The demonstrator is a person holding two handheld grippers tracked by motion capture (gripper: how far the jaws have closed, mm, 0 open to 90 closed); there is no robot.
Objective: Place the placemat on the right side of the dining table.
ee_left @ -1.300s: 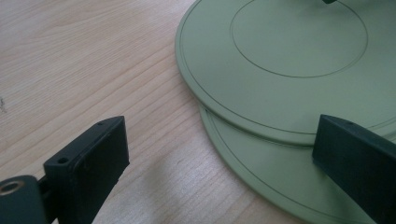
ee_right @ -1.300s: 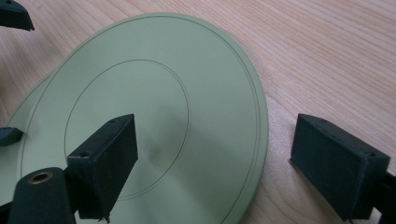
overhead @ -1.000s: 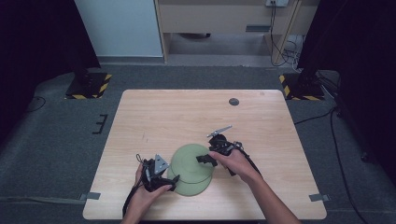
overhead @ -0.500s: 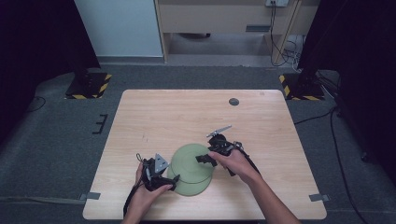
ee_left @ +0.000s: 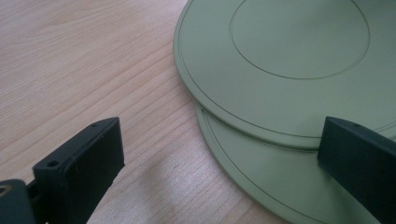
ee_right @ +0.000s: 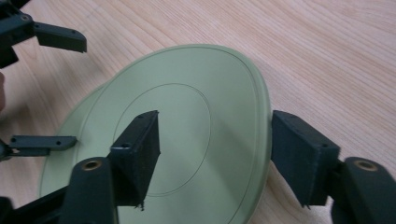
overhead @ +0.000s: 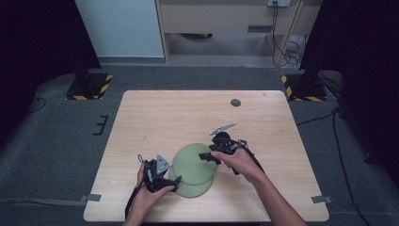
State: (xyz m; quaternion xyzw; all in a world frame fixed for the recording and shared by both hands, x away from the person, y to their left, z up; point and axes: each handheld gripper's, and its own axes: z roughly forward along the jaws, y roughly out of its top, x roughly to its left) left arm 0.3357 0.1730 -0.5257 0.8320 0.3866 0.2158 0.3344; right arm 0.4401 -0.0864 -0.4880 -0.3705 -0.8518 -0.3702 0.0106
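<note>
Tongs in the right hand (ee_right: 210,158) sit over the right edge of the top plate (ee_right: 187,121). One black jaw is above the plate's face and the other is out past its rim, on the side toward the bare wood. The jaws have just been closing, with the plate edge between them, but the pads do not look pressed on it yet. From the right tongs (overhead: 207,156), the plate (overhead: 194,162) spreads away to the left, flat and round.

Under it lies a second green plate (overhead: 190,186), poking out toward the person. Both plates rest near the front of the table (overhead: 155,113), between the two hands.

Over on the other side, the left tongs (overhead: 171,181) are wide apart and hold nothing. One of their jaws is over the wood (ee_left: 84,84), the other over the lower plate (ee_left: 261,182), just where the top plate (ee_left: 289,65) overlaps it.

So the right tongs look nearer to a real hold on the top plate. My guess is they need to pinch that rim, while the left tongs keep the lower plate down.
</note>
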